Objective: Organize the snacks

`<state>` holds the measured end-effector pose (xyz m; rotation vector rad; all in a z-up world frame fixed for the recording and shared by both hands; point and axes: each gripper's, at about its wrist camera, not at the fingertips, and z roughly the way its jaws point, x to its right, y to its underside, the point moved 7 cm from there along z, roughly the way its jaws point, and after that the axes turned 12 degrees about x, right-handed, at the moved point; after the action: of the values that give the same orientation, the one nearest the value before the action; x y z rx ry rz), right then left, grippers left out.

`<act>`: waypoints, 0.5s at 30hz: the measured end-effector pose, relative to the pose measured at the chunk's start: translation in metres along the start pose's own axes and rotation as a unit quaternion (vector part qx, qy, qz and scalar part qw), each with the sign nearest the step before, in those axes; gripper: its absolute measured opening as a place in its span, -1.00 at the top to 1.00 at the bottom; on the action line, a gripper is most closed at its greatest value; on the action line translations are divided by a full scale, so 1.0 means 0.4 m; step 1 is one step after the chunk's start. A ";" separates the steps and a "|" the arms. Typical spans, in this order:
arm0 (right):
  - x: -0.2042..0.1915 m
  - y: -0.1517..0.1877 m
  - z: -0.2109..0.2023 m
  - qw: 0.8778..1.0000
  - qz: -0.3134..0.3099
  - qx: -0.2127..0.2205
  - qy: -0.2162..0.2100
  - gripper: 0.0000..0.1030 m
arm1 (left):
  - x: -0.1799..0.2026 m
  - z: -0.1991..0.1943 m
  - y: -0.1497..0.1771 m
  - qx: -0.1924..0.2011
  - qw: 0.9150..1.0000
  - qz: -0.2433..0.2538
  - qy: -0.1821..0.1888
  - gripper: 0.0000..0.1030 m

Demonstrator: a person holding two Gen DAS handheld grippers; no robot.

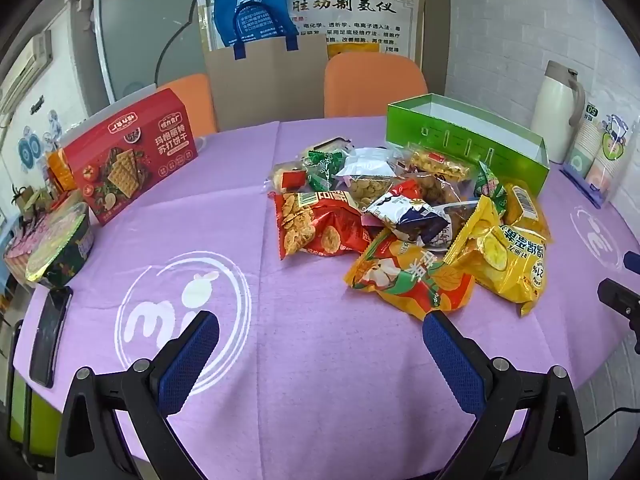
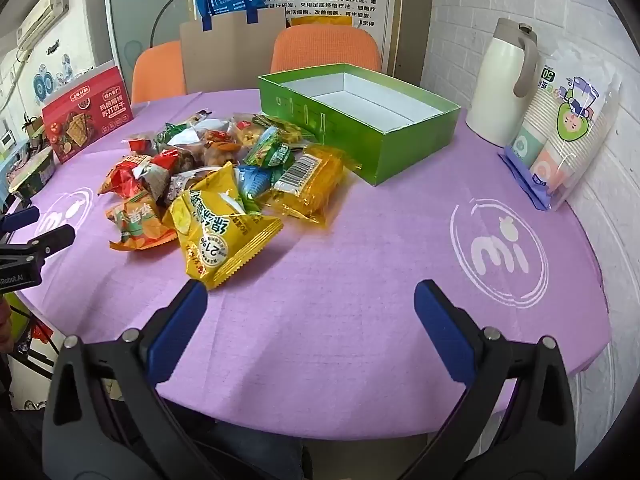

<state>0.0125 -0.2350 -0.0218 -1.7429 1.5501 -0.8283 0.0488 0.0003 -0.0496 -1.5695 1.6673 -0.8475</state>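
A pile of snack packets (image 1: 404,216) (image 2: 216,168) lies mid-table on the purple cloth. It includes a red chip bag (image 1: 320,222), a yellow chip bag (image 1: 500,256) (image 2: 218,224) and an orange-yellow packet (image 2: 310,182). Behind the pile stands an empty green box (image 1: 468,144) (image 2: 360,120) with a white inside. My left gripper (image 1: 320,332) hovers open over bare cloth just short of the pile. My right gripper (image 2: 310,300) is open too, with the yellow bag's corner by its left fingertip. Nothing sits between either pair of fingers.
A red cracker box (image 1: 128,156) (image 2: 86,114) stands at the back left, with a round noodle bowl (image 1: 60,244) and a phone (image 1: 50,336) near the left edge. A white jug (image 2: 504,84) and a pack of paper cups (image 2: 568,128) stand at the right. Orange chairs (image 1: 372,84) are behind the table.
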 end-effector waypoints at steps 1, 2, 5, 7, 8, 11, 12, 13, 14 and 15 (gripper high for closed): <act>-0.001 0.001 0.002 1.000 0.000 -0.003 -0.001 -0.99 | 0.000 -0.001 0.000 0.000 1.000 -0.001 0.000 -1.00; -0.002 0.002 0.003 1.000 0.000 -0.004 -0.002 -0.99 | 0.000 -0.003 -0.001 0.000 1.000 -0.001 0.000 -1.00; -0.006 0.002 0.009 1.000 -0.002 -0.007 -0.002 -1.00 | 0.012 -0.008 0.000 0.005 1.000 -0.001 0.000 -1.00; -0.012 -0.003 -0.001 1.000 -0.001 -0.002 -0.003 -1.00 | 0.015 -0.012 0.001 0.003 1.000 0.000 0.002 -1.00; -0.011 0.000 -0.001 1.000 -0.001 0.002 -0.003 -1.00 | 0.015 -0.014 0.001 0.003 1.000 -0.001 0.004 -1.00; -0.006 0.003 0.000 1.000 0.000 0.003 -0.003 -0.99 | 0.020 -0.018 0.003 0.000 1.000 -0.001 0.005 -1.00; -0.005 0.004 0.000 1.000 0.001 0.003 -0.003 -1.00 | 0.014 -0.012 -0.005 -0.005 1.000 -0.001 0.010 -1.00; -0.008 -0.002 -0.002 1.000 0.001 0.002 -0.003 -0.99 | 0.016 -0.012 -0.007 -0.005 1.000 0.000 0.010 -1.00; -0.010 -0.002 -0.004 1.000 0.001 0.002 -0.003 -0.99 | 0.016 -0.013 -0.010 -0.004 1.000 0.000 0.009 -1.00; -0.014 -0.002 -0.008 1.000 0.001 0.001 -0.004 -0.99 | 0.016 -0.012 -0.011 -0.003 1.000 0.001 0.010 -1.00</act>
<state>0.0100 -0.2295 -0.0195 -1.7403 1.5451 -0.8219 0.0469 -0.0062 -0.0437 -1.5684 1.6866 -0.8595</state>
